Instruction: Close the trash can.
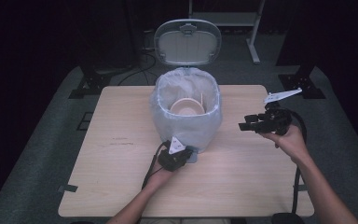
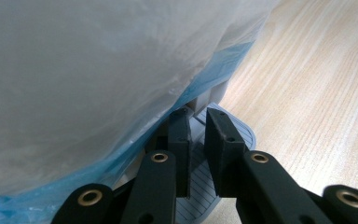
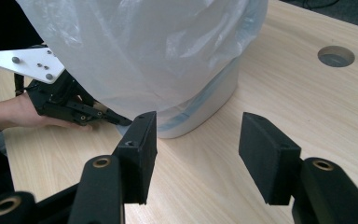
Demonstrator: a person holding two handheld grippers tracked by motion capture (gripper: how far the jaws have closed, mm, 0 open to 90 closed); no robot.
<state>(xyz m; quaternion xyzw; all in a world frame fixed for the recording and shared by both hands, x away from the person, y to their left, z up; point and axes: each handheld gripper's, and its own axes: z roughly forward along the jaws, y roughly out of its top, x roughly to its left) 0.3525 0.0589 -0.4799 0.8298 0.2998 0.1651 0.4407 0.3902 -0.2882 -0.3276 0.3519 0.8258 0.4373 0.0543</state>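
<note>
A small pedal bin (image 1: 186, 123) lined with a clear plastic bag stands on the wooden table (image 1: 116, 140), its lid (image 1: 187, 43) raised. A tan bowl (image 1: 185, 107) with a thin stick lies inside it. My left gripper (image 1: 189, 152) is at the bin's front base, its jaws close together and resting on the grey ribbed pedal (image 2: 242, 135); the left gripper (image 2: 198, 123) has nothing between its pads. The bag (image 2: 98, 70) bulges just above it. My right gripper (image 1: 243, 126) hovers open to the right of the bin (image 3: 144, 51), aimed at it, with the right gripper (image 3: 198, 133) empty.
A round cable hole (image 3: 335, 56) is in the table behind the bin. Dark stands and cables (image 1: 135, 70) sit on the floor beyond the far edge. Bare tabletop lies left of the bin and along the near edge.
</note>
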